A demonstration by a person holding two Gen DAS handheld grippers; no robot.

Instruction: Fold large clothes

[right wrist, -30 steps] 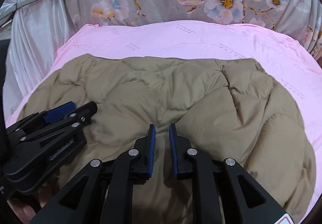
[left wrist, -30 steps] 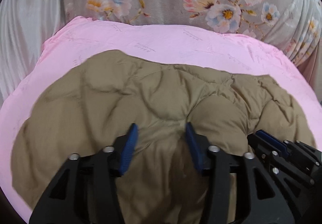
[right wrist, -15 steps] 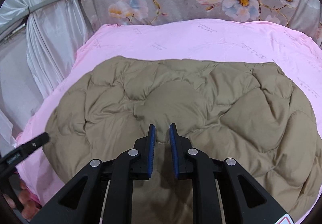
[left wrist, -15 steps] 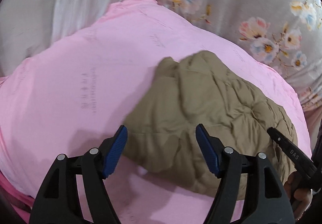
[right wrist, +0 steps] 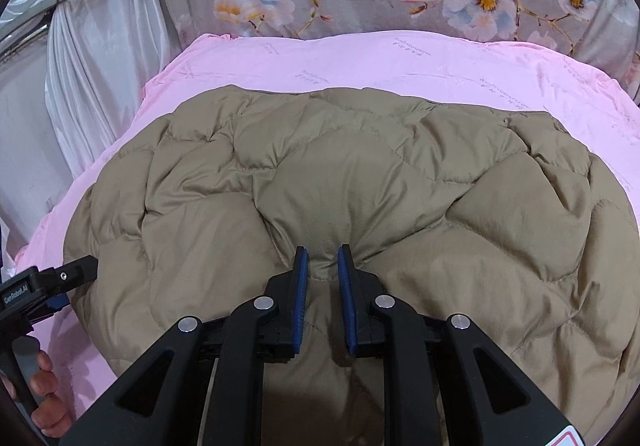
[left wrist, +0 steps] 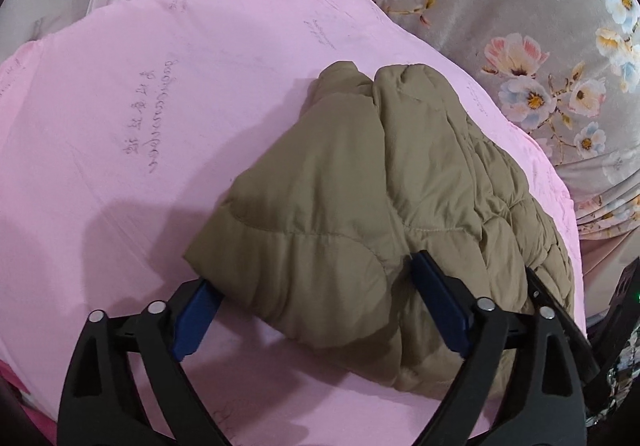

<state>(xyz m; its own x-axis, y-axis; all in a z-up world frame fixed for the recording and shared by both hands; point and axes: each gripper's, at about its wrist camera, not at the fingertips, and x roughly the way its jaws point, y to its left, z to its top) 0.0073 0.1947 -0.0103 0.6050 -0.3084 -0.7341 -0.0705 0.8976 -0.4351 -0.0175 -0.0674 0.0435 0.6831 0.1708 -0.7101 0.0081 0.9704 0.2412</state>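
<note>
Jacket (right wrist: 360, 181) on pink sheet (left wrist: 160, 93): puffy, soft, light, slippery; take by seam edge | left gripper (left wrist: 316, 310) opening astride its corner | right gripper (right wrist: 323, 286) pinching a fold

The left tool (left wrist: 316, 306) has its left pad half hidden under the jacket (left wrist: 360, 213) corner. In the right wrist view, the jacket's near edge is cut off by the frame bottom. The small print on the pink sheet (left wrist: 120, 105) is too blurred to read. Whether the right tool (right wrist: 323, 286) pinches fabric is unclear.
</note>
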